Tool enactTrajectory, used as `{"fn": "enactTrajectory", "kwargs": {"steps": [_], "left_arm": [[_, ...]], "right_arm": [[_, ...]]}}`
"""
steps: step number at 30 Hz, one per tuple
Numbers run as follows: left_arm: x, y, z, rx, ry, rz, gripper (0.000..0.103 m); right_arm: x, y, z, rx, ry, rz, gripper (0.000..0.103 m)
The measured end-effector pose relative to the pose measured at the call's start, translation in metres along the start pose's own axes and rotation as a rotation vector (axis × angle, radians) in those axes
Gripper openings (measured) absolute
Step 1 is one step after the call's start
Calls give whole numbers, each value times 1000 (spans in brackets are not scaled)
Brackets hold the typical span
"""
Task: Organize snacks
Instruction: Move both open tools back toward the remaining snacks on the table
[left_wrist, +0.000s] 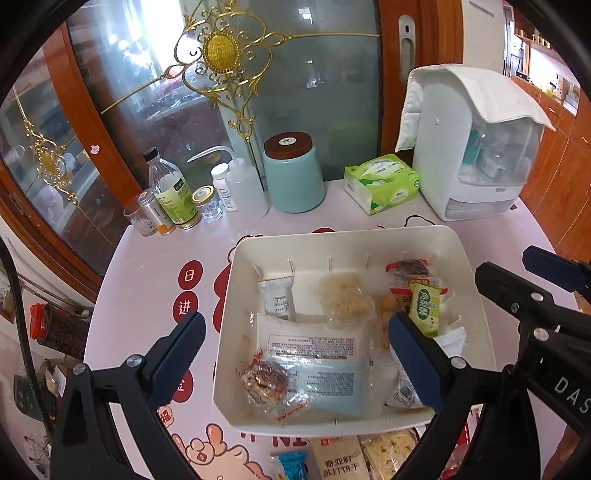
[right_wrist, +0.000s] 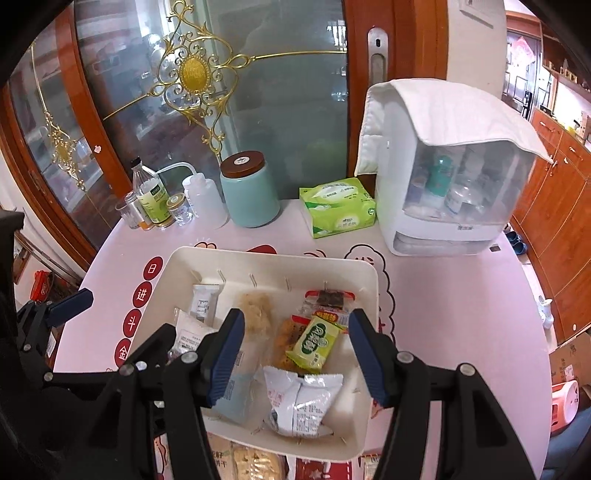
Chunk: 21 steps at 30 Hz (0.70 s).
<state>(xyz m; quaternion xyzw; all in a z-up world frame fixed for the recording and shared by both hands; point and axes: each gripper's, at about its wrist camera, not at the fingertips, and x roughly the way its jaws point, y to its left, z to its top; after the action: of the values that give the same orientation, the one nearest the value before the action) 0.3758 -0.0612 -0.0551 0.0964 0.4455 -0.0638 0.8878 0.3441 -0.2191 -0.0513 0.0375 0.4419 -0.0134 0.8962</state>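
Note:
A cream plastic bin (left_wrist: 236, 317) (right_wrist: 369, 362) sits mid-table and holds several wrapped snacks. Among them are a green packet (left_wrist: 424, 306) (right_wrist: 314, 343), a white crinkled packet (right_wrist: 299, 402), a pale blue packet (left_wrist: 332, 387) and a nut bar in clear wrap (left_wrist: 264, 380). My left gripper (left_wrist: 295, 354) is open, empty, and hovers over the bin's near half. My right gripper (right_wrist: 295, 358) is open, empty, and hovers above the green and white packets. The right gripper also shows in the left wrist view (left_wrist: 543, 291). More snack packs (left_wrist: 336, 461) (right_wrist: 251, 465) lie on the table in front of the bin.
At the table's back stand small bottles and jars (left_wrist: 173, 199), a teal canister (left_wrist: 293, 173) (right_wrist: 249, 190), a green tissue pack (left_wrist: 382, 182) (right_wrist: 338, 206) and a white cabinet-like appliance draped with a cloth (left_wrist: 476, 147) (right_wrist: 443, 166). A glass door (left_wrist: 258, 74) is behind.

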Motion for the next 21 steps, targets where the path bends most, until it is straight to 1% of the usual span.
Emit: {"fn": "enactTrajectory", "kwargs": {"steps": [5,11,18,21], "left_arm": [[-24,-3,-8,4,-23,-3,99],[-62,-10,-26,-1,-55,-18,99],[-108,-25,-56,23,-125,-11,99],[-124,-30,-72,27,-149,-14,99]], "right_arm": [[-23,-5,-11,1,-17,6,59],[-60,-13,-28,7,-55,25,59],[-105,-20,-62,12,-95,68,59],[-121,-24,-79,12,-107,89,62]]}}
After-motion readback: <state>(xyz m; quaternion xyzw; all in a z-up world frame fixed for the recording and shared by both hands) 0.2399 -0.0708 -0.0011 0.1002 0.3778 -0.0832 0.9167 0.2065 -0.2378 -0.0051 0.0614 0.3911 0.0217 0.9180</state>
